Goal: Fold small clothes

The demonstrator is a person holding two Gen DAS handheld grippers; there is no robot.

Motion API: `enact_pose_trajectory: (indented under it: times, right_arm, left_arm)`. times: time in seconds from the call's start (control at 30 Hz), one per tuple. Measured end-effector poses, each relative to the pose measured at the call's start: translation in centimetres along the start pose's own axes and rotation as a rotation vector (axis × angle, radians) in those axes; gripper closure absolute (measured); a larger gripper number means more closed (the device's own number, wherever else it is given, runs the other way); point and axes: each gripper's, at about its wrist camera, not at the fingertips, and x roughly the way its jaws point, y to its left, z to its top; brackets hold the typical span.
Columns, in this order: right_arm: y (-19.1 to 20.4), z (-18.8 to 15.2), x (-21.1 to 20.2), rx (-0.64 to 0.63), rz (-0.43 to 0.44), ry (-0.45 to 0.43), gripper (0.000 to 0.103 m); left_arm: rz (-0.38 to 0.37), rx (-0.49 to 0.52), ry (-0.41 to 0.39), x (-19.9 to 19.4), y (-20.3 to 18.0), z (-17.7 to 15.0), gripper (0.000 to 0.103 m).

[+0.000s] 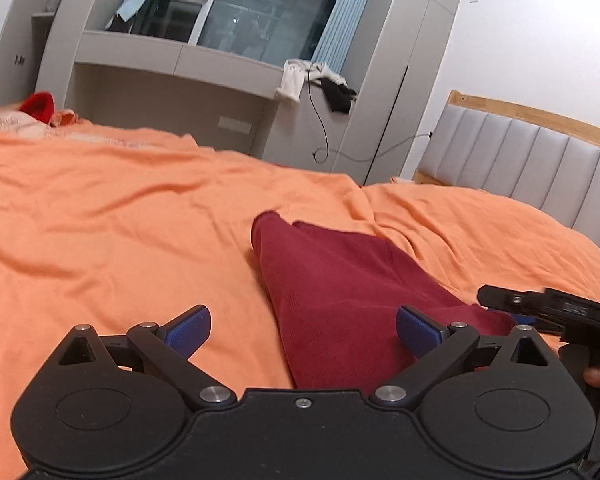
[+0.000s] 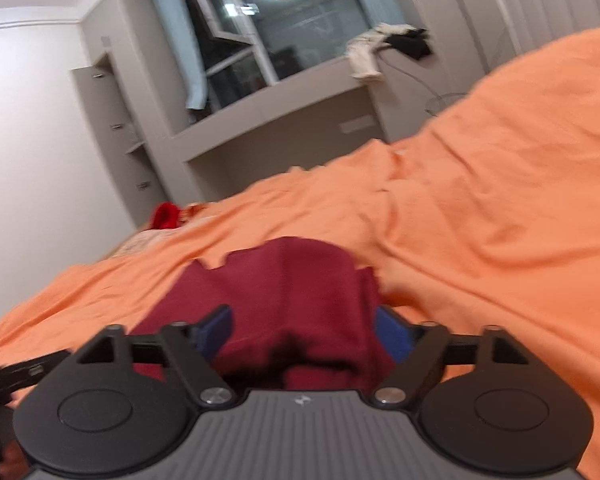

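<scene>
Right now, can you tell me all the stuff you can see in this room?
garment: one, dark red, lying on the bed between both grippers
bed sheet: one, orange, wrinkled, covering the bed
red cloth: one, bright red, far corner of the bed
headboard: one, grey padded with wooden trim, right end of the bed
window: one, dark, with a lamp reflected in it
curtains: pale blue, at the window sides
clothes pile: white and black pieces, on the window ledge
cable: one, dark, hanging from the ledge
left gripper: black with blue pads, open, holding nothing
right gripper: black with blue pads, open over the garment
</scene>
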Motion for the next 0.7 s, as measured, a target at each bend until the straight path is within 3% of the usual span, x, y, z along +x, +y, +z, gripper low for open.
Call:
enact_pose_trajectory:
  times: [0.13, 0.4, 0.53, 0.7]
  right_arm:
    - [1.6, -0.4, 0.9, -0.101, -0.045, 0.067, 0.009]
    - [0.9, -1.6, 2.5, -0.152, -0.083, 0.212, 0.0]
    - [0.1, -1.1, 2.0, -0.139, -0.05, 0.231, 0.0]
    - [-1.6, 0.2, 0.2, -0.031, -0.017, 0.138, 0.0]
  left_arm:
    - [0.001, -0.003, 0.014, 0.4, 0.2, -0.2, 0.003]
    - [0.023, 0.05, 0.067, 1.7, -0.3, -1.0, 0.003]
    - [0.036, 0.083, 0.076, 1.7, -0.4, -1.4, 0.003]
    - [0.045, 0.096, 0.082, 1.8, -0.7, -1.6, 0.003]
